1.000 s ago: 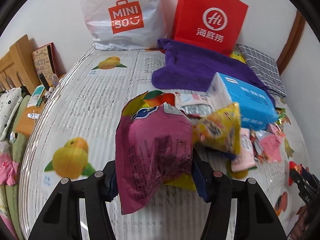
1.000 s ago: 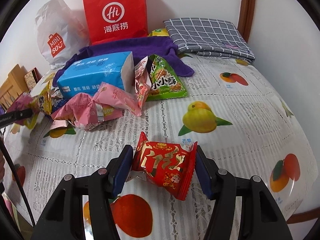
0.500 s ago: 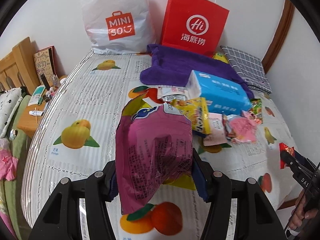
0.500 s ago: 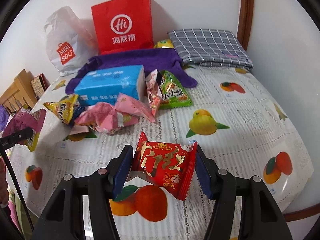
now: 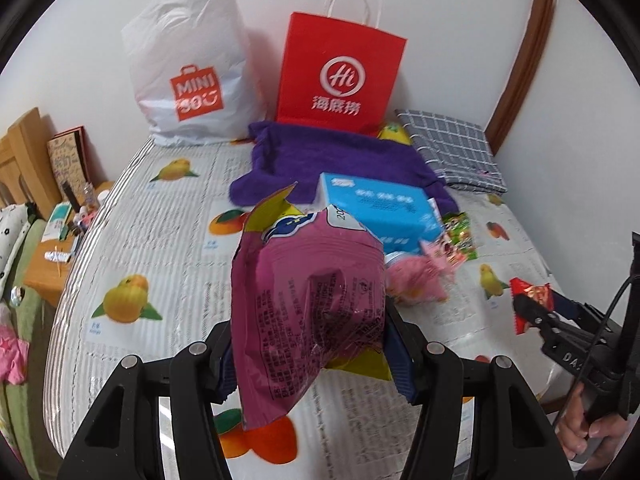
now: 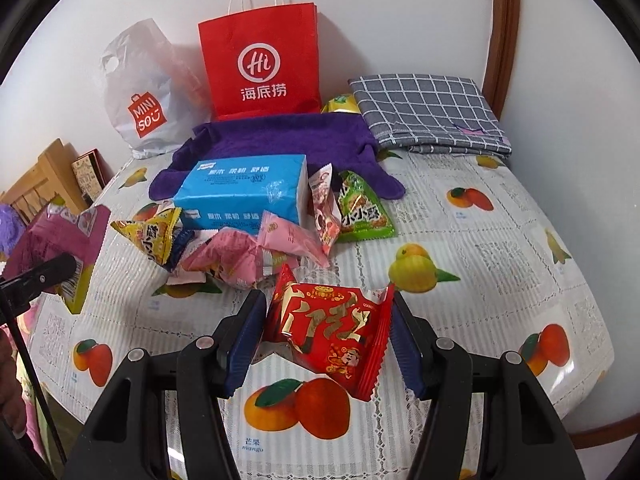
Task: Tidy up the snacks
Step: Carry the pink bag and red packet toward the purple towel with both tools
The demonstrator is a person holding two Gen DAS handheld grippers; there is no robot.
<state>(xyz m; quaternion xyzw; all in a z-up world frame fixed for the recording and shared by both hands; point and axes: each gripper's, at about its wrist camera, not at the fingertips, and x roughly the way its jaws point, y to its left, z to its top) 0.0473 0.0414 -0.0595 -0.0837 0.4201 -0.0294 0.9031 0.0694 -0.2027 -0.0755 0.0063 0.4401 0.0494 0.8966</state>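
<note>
My left gripper (image 5: 310, 344) is shut on a magenta snack bag (image 5: 308, 304) and holds it above the near side of the table. The bag also shows in the right wrist view (image 6: 60, 248) at far left. My right gripper (image 6: 326, 340) is shut on a red and gold snack packet (image 6: 332, 332), raised over the table's front; it shows in the left wrist view (image 5: 532, 304) too. A pile of snacks lies mid-table: pink packets (image 6: 256, 252), a yellow packet (image 6: 150, 236), a green packet (image 6: 360, 208).
A blue tissue pack (image 6: 244, 188) lies behind the pile on a purple towel (image 6: 288, 140). A red paper bag (image 6: 260, 60) and a white plastic bag (image 6: 148, 92) stand at the wall. A grey checked cloth (image 6: 428, 112) lies back right. A wooden bedside table (image 5: 52, 256) stands left.
Both grippers have pulled back and up from the snack pile with their packets still held. The table looks farther away and the right gripper now shows in the left view.
</note>
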